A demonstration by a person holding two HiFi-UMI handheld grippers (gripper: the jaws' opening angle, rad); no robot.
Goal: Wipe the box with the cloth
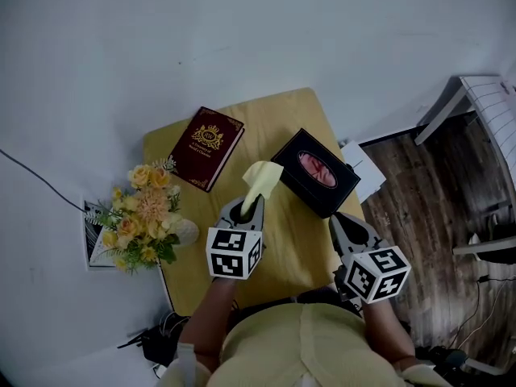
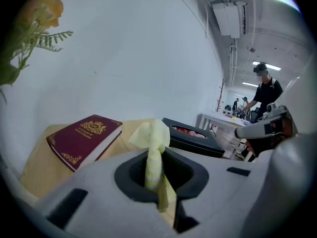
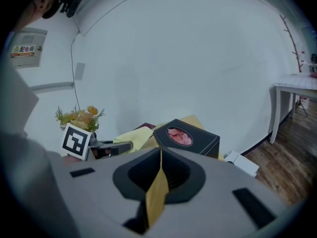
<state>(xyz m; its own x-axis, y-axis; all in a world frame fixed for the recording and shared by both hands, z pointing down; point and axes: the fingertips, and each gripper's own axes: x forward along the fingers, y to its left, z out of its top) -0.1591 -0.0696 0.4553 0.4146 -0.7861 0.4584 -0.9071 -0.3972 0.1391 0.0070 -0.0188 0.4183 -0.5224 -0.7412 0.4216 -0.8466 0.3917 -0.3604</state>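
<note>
A black tissue box (image 1: 316,172) with an oval opening stands on the right part of the small wooden table (image 1: 290,248). My left gripper (image 1: 252,205) is shut on a pale yellow cloth (image 1: 261,178), which sticks up beyond the jaws just left of the box and apart from it. In the left gripper view the cloth (image 2: 151,138) rises between the jaws (image 2: 154,155), with the box (image 2: 190,137) beyond. My right gripper (image 1: 339,222) hovers near the table's front right, shut with nothing in it; its view shows the box (image 3: 185,138) ahead and the cloth (image 3: 130,135) to the left.
A dark red book (image 1: 206,147) lies at the table's back left. A bunch of yellow flowers (image 1: 143,216) stands at the left edge. A white flat item (image 1: 363,168) lies on the floor behind the box. A white table (image 1: 476,103) is at far right.
</note>
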